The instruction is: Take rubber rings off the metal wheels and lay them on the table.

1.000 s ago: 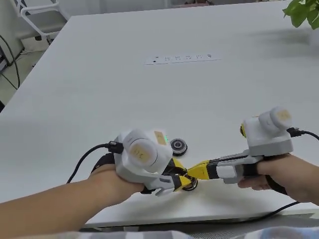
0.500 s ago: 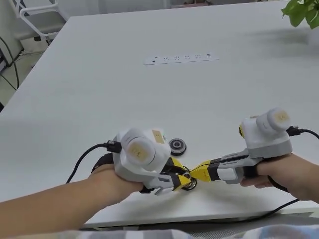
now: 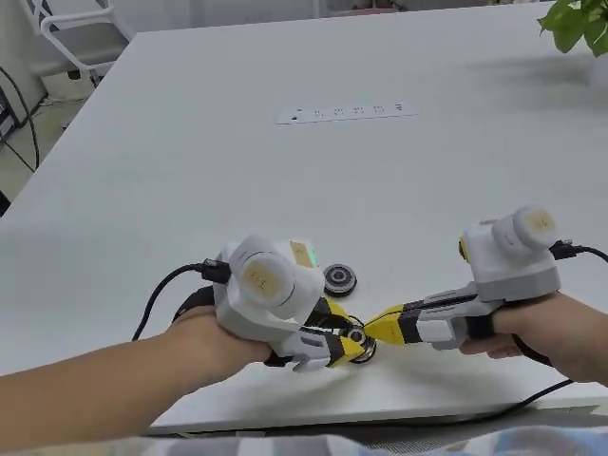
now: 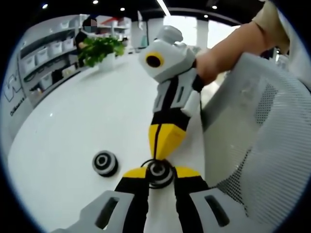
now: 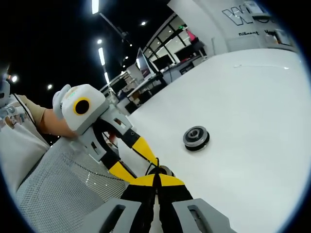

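The left gripper (image 3: 346,344) clamps a metal wheel (image 4: 159,173), the right gripper (image 5: 156,177) pinches shut on its rubber ring (image 4: 145,165); next, a steady outward pull should strip it free

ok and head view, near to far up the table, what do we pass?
Metal wheel clamped in the left gripper, the right gripper pinching its rubber ring → loose wheel → power strip → plant at the far right corner.
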Demonstrator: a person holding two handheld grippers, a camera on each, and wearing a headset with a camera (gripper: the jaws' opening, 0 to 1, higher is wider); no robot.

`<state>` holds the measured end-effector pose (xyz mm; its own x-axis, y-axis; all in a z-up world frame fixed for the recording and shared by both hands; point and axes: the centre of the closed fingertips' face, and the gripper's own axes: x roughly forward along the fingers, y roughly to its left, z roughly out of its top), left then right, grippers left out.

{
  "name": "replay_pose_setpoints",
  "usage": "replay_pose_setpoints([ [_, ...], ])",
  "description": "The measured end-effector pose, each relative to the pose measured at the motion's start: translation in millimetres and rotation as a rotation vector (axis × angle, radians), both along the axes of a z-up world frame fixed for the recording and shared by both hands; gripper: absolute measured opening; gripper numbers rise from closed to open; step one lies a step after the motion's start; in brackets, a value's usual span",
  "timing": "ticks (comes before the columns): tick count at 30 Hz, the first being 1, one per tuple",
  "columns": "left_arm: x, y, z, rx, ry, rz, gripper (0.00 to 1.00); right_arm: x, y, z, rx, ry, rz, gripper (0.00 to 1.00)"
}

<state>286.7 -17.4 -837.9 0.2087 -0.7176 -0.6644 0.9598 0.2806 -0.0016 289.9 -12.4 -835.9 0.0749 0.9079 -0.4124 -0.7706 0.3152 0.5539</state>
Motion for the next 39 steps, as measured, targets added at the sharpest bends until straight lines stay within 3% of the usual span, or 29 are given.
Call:
replay_pose_setpoints([
  [10, -8.0, 6.0, 18.3, -0.034, 0.006, 0.006, 0.29, -1.1, 1.0, 5.5, 0.014, -0.002, -0.001, 0.00],
  [18, -14.2, 21.2, 33.2, -0.063, 0.012, 0.032, 0.36, -2.4, 1.8, 10.5, 0.026, 0.001, -0.003, 0.00],
  [28, -13.8, 35.9, 53.8, -0.115, 0.003, 0.075, 0.43, 0.1, 0.0, 16.8, 0.041, 0.001, -0.016, 0.00],
  [39, -17.0, 56.7, 74.4, -0.149, -0.027, 0.125, 0.53, 2.4, 4.8, 28.4, 0.061, -0.011, -0.012, 0.00],
])
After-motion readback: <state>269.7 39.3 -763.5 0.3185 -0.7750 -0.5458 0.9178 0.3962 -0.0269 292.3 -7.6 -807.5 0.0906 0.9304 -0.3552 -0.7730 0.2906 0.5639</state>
